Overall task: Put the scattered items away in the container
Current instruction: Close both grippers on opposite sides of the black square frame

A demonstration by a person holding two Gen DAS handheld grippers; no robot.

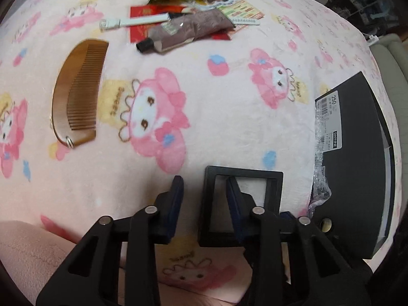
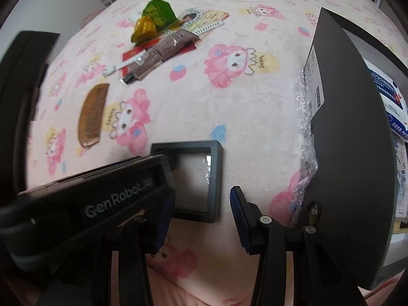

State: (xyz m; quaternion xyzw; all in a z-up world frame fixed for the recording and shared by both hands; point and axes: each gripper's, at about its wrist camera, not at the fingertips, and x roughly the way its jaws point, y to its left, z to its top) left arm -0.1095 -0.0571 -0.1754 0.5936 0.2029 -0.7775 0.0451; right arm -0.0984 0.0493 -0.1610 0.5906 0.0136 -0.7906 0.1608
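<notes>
Surface: a bed under a pink cartoon blanket (image 1: 178,153) carries everything.
Thing in hand: a small flat black square case (image 1: 270,176) with a clear window lies flat on the blanket, just beside the black box (image 1: 357,165) that serves as the container.
Left tool (image 1: 206,186): points steeply down and straddles the case's left edge, one finger outside on the blanket, the other inside over the window. The pads stand apart from that edge in this view, so I read it as not gripping yet.
Right tool (image 2: 200,209): hangs open and empty just this side of the case (image 2: 216,178), with the box wall (image 2: 352,153) close on its right.
Nearer hand: the left, already over the case.
Way to the container: the box lies to the right of the case, bubble wrap (image 2: 306,140) along its near wall.
Case axis: square, so no long axis; its edges run roughly in line with the left tool's fingers.
Still scattered: a comb (image 1: 76,94), a tube (image 1: 188,29) and a pile of packets lie well apart, farther up the bed.
</notes>
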